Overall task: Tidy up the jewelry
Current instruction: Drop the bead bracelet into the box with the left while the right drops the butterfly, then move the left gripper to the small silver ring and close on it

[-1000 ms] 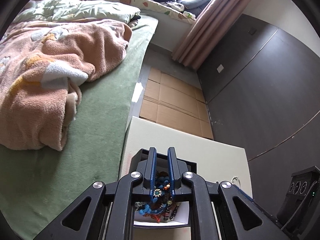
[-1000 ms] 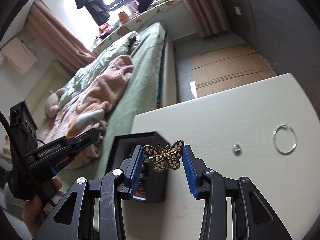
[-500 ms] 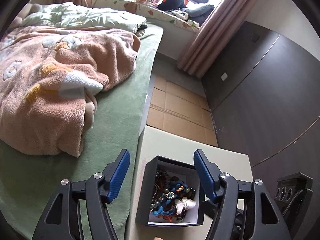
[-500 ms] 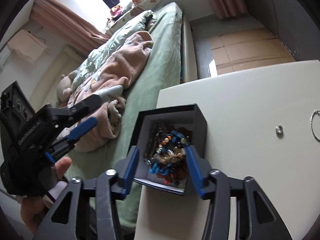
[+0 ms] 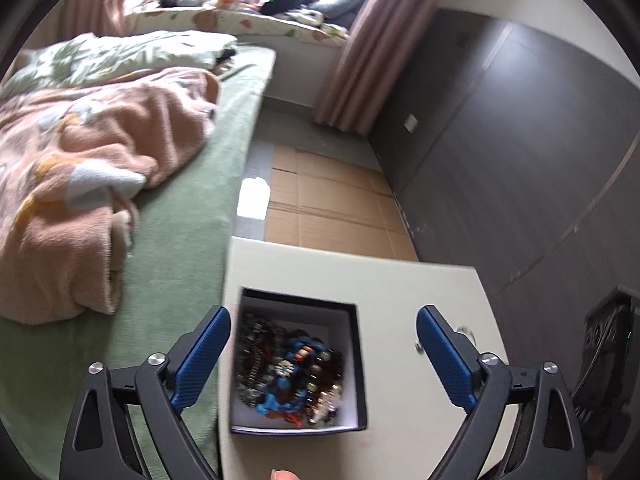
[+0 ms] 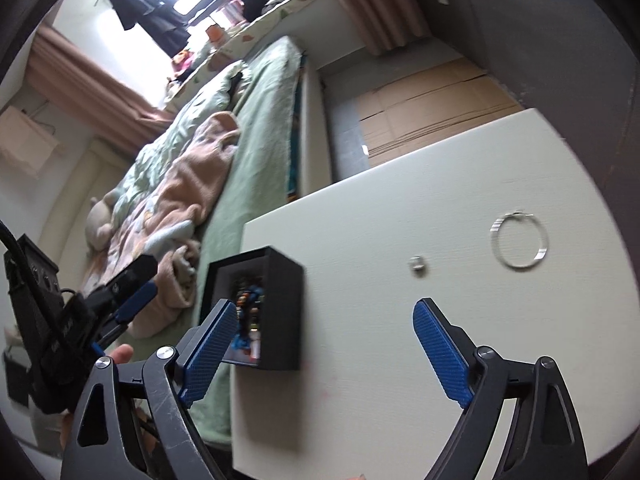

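A black open box point(image 5: 358, 364) with a white inside stands on the white table point(image 5: 400, 280) near its left edge. It holds a tangle of bead jewelry point(image 5: 290, 376). My left gripper point(image 5: 322, 354) is open and empty above the box. My right gripper point(image 6: 324, 342) is open and empty over the table, right of the box point(image 6: 282, 304). A large silver hoop point(image 6: 519, 242) and a small silver ring point(image 6: 417, 265) lie on the table beyond the right gripper. The left gripper also shows in the right wrist view point(image 6: 132, 296).
A bed with a green sheet point(image 5: 188, 240) and a pink blanket point(image 5: 80, 184) runs along the table's left side. Cardboard point(image 5: 336, 208) covers the floor beyond the table. A dark wall point(image 5: 500, 168) stands at the right.
My left gripper let go of the bead jewelry into the box and opened wide. My right gripper dropped the gold butterfly piece into the box, opened, and moved right over the table.
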`<state>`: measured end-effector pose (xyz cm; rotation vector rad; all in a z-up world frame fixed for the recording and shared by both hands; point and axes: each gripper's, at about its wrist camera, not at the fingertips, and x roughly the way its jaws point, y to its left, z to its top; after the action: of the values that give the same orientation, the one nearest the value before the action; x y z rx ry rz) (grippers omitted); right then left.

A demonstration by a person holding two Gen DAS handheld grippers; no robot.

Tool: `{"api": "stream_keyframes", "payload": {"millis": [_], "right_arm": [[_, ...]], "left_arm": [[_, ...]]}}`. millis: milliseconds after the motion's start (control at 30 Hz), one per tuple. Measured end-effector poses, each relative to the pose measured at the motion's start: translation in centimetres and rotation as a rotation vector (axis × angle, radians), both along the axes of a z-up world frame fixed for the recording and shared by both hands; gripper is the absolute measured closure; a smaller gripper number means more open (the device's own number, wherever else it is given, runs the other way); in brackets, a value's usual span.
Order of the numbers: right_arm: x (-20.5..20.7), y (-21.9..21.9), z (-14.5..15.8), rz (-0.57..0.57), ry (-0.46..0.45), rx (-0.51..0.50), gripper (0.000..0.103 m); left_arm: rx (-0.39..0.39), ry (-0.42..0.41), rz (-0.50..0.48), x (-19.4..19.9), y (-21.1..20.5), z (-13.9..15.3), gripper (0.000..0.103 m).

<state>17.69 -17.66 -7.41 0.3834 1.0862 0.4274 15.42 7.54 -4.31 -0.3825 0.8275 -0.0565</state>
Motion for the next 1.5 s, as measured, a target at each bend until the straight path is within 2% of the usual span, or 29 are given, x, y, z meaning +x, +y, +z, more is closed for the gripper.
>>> {"api": "stream_keyframes", "payload": {"millis": [200,467,633,800,867,933,1033,1167,1233,1367,1433,1500], "right_arm": [[-0.3,-2.7,0.2,-0.034,-0.011,-0.062,0.000],[-0.5,-6.7,0.2,-0.110,-0.025,-0.111,0.000],[-0.3,-9.2,0.0,-0.161,-0.029,-0.106,0.000],[0.4,-11.0,-0.3,-0.218,0.015,-0.125,0.000],[0.6,-12.1,-0.3,-0.262,0.029,-0.148,0.000],[0.9,-12.9,-0.6,-0.293,0.048,-0.150,0.000],[1.3,-14.0,-0.9,-0.312,0.065,-0.147,0.000],[1.6,-14.6,-0.9,-0.316,0.060,-0.149,0.000],[1.8,-15.0,-1.1,-0.318,0.066,-0.137,0.000],[2.1,-16.0,-1.5,-0.341,0.089,-0.124,0.000],[2.2,-16.5,-1.6,-0.351,0.097,-0.106,0.000],[2.3,-16.8,-1.7,-0.358,0.101,-0.099,0.000]], "left_arm": [[0.031,0.009,-0.082,0.3,-3.5,-0.4,0.008],[0.014,-0.002,-0.137,0.8,-6.8,-0.4,0.008],[0.000,0.014,-0.174,1.4,-8.6,-1.2,0.008],[0.026,0.043,-0.190,2.4,-10.6,-2.4,0.009],[0.036,0.063,-0.199,3.0,-11.4,-3.1,0.014],[0.053,0.082,-0.204,3.5,-12.1,-3.8,0.026],[0.056,0.104,-0.221,4.4,-13.1,-4.9,0.034],[0.081,0.113,-0.209,5.2,-14.0,-6.0,0.037],[0.099,0.127,-0.213,5.7,-14.6,-6.7,0.048],[0.145,0.146,-0.217,6.4,-15.9,-8.1,0.051],[0.184,0.150,-0.221,6.6,-16.7,-8.8,0.059],[0.211,0.153,-0.230,6.7,-17.3,-9.4,0.062]]}}
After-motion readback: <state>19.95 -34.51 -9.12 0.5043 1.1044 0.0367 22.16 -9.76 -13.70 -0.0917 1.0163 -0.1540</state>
